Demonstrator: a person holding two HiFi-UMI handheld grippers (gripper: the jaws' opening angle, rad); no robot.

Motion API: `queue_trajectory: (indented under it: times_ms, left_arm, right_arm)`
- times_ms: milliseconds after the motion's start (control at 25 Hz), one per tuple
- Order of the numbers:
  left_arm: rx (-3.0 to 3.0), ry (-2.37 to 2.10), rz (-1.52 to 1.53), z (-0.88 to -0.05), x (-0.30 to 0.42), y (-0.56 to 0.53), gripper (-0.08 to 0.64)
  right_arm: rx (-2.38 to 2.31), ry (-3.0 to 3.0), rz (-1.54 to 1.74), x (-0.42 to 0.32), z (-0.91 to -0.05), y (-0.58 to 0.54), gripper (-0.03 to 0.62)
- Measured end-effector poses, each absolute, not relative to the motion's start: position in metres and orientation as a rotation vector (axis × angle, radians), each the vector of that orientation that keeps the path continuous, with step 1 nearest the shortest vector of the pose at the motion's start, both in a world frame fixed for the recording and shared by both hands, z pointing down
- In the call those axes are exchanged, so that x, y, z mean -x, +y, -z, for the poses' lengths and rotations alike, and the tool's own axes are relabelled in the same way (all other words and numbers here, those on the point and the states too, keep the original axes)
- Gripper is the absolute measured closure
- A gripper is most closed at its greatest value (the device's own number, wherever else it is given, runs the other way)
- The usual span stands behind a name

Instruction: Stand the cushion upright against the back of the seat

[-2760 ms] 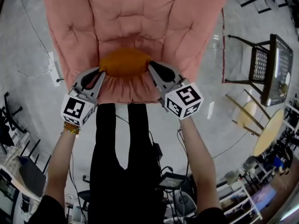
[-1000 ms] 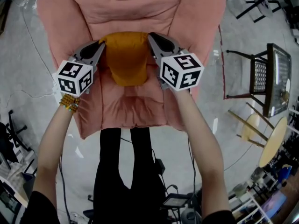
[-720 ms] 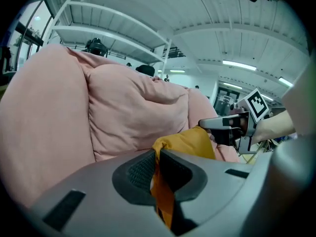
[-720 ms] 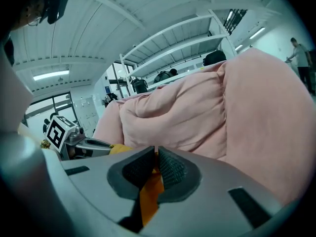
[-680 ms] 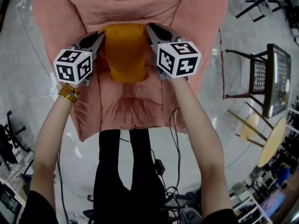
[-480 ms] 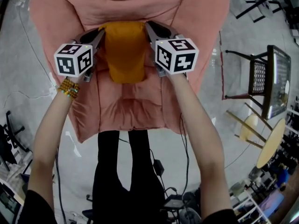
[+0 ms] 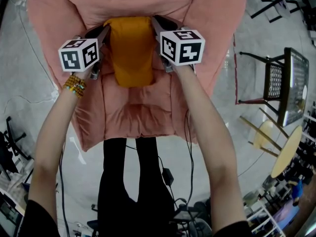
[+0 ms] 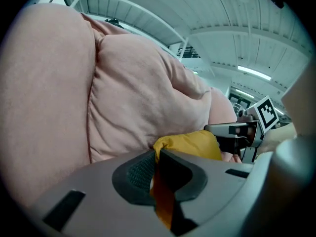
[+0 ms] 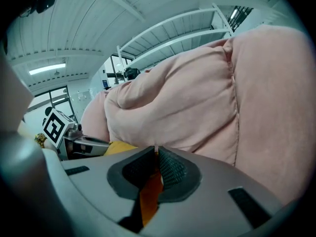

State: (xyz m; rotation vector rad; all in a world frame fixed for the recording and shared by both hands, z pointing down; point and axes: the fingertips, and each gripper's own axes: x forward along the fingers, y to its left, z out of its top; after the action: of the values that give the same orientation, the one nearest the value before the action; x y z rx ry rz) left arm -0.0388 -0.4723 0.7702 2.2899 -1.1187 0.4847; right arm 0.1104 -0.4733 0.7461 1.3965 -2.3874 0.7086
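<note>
An orange cushion (image 7: 131, 51) hangs between my two grippers over the padded pink seat (image 7: 138, 107), close to its backrest (image 7: 143, 1). The left gripper (image 7: 106, 29) is shut on the cushion's upper left corner, and orange cloth (image 8: 163, 201) shows pinched between its pads. On the upper right corner the right gripper (image 7: 155, 23) is shut too, with orange cloth (image 9: 148, 194) caught in its jaws. The cushion stands on end, its lower edge near the seat pad. In both gripper views the pink backrest (image 8: 143, 98) (image 9: 192, 107) fills the space just ahead.
The pink chair's puffy side wings (image 7: 47, 28) (image 7: 222, 28) flank the cushion. A dark metal chair (image 7: 279, 78) and a round wooden table (image 7: 286, 147) stand at the right. Cables (image 7: 29, 102) trail over the grey floor. The person's legs (image 7: 131, 181) stand at the seat's front edge.
Both grippers carried the cushion from the seat's front edge up and back toward the backrest. Over the last second they moved further in and slightly down, the cushion hanging upright.
</note>
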Motion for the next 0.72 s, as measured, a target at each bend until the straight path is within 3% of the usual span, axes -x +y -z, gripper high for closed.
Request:
queue_trajectory:
  times_ms: [360, 720]
  left_arm:
    - [-2.391, -1.085, -0.408, -0.76, 0.045, -0.459, 0.52]
    - [-2.461, -1.078, -0.356, -0.75, 0.067, -0.437, 0.461]
  right_arm:
    - [-1.451, -2.459, -0.785, -0.11, -0.74, -0.462, 0.557]
    - [-1.48, -2.492, -0.772, -0.123, -0.739, -0.438, 0.552]
